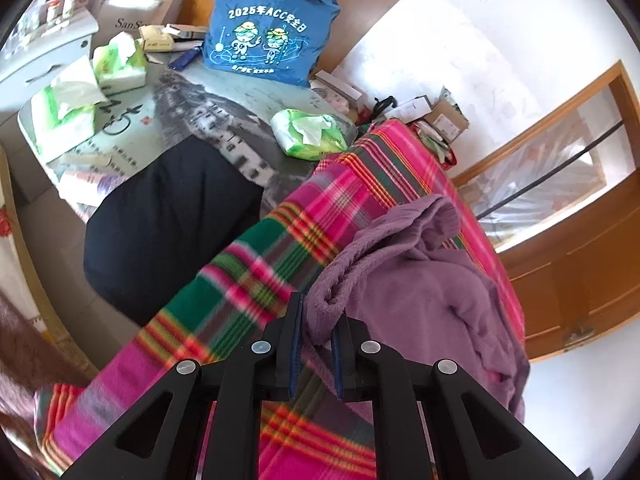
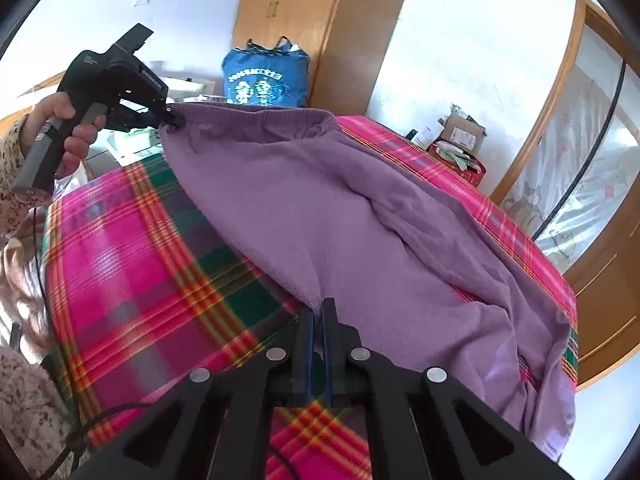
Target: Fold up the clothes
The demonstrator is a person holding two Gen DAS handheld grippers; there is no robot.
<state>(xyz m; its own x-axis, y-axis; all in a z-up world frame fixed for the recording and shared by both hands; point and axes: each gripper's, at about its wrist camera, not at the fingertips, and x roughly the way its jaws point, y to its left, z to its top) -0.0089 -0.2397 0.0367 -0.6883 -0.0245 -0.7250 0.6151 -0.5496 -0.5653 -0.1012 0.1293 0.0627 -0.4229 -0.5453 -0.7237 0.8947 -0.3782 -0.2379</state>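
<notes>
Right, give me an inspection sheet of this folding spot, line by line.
Surface: pink, green and orange plaid blanket, lying flat.
Job's things: purple fleece garment, lifted at two edges, the rest rumpled on the blanket.
Clutter: blue printed drawstring bag, green-and-white tissue packs, and small boxes on the side table; a black cloth drapes over its edge.
Grippers: left gripper shut on the garment's ribbed edge; right gripper shut on a near edge.
Cables: thin black lead beside the patterned sleeve.
Surroundings: white walls, wooden cabinet, glazed wooden door.
</notes>
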